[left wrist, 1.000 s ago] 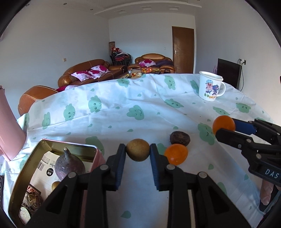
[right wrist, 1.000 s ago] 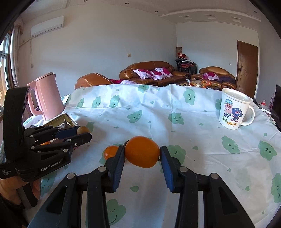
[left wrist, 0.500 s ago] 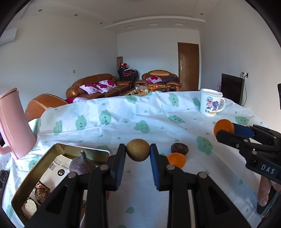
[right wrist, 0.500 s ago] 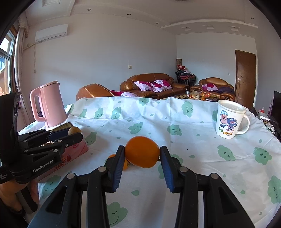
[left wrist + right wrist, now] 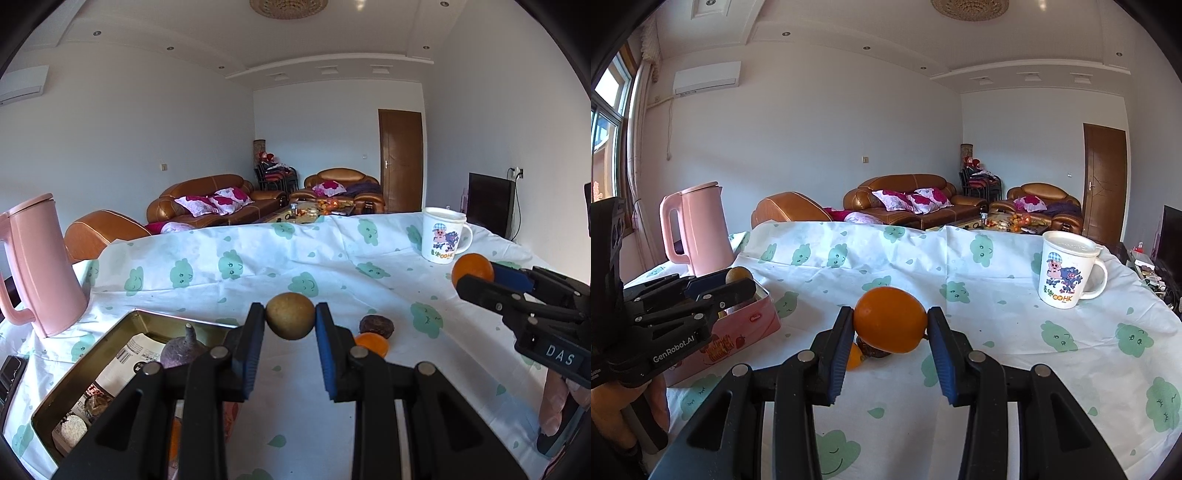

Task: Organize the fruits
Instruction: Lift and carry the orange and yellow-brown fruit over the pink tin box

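Note:
My left gripper (image 5: 290, 322) is shut on a small round brown fruit (image 5: 290, 320), held above the cloth just right of the open tin box (image 5: 122, 330). A purple fig-like fruit (image 5: 183, 351) lies inside the tin. My right gripper (image 5: 890, 325) is shut on an orange (image 5: 890, 319), lifted over the table. On the cloth below lie a dark wrinkled fruit (image 5: 376, 325) and a small orange fruit (image 5: 372, 343), partly hidden in the right wrist view behind the held orange. Each gripper shows in the other's view, the right gripper (image 5: 476, 277) at right and the left gripper (image 5: 737, 280) at left.
A pink kettle (image 5: 40, 266) stands at the table's left end behind the tin. A white cartoon mug (image 5: 1067, 275) sits at the far right. The table carries a white cloth (image 5: 960, 369) with green cloud prints. Sofas and a door lie beyond.
Both grippers have risen a little and tilted up, each keeping its fruit. The kettle and more of the ceiling have come into the left wrist view; the tin sits lower in it.

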`<state>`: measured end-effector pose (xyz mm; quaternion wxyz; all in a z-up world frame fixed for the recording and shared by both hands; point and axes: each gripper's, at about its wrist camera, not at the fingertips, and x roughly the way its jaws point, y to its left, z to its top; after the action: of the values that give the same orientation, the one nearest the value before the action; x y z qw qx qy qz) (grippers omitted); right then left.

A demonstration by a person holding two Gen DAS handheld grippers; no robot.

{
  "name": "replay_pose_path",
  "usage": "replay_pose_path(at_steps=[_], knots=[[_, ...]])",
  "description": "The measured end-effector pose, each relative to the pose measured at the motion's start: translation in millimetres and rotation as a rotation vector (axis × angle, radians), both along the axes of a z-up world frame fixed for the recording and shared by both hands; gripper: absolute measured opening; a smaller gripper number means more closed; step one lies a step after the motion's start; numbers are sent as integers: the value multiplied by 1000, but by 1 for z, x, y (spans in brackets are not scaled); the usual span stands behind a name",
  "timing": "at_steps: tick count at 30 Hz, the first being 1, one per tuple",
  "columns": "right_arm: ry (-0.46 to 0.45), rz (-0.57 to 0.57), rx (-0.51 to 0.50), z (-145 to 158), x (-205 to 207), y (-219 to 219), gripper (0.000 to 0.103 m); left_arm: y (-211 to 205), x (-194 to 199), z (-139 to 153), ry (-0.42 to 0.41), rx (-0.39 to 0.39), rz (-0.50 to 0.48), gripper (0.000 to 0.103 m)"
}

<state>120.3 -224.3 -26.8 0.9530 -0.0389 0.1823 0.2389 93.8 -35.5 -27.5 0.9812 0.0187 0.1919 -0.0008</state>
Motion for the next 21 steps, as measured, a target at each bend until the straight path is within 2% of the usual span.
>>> replay_pose_path(at_steps=[11, 21], knots=[[-35, 1, -5, 2, -6, 1, 42, 4, -13, 3, -40, -23, 3, 29], [-39, 6, -22, 2, -11, 12, 42, 6, -17, 1, -30, -35, -6, 29]])
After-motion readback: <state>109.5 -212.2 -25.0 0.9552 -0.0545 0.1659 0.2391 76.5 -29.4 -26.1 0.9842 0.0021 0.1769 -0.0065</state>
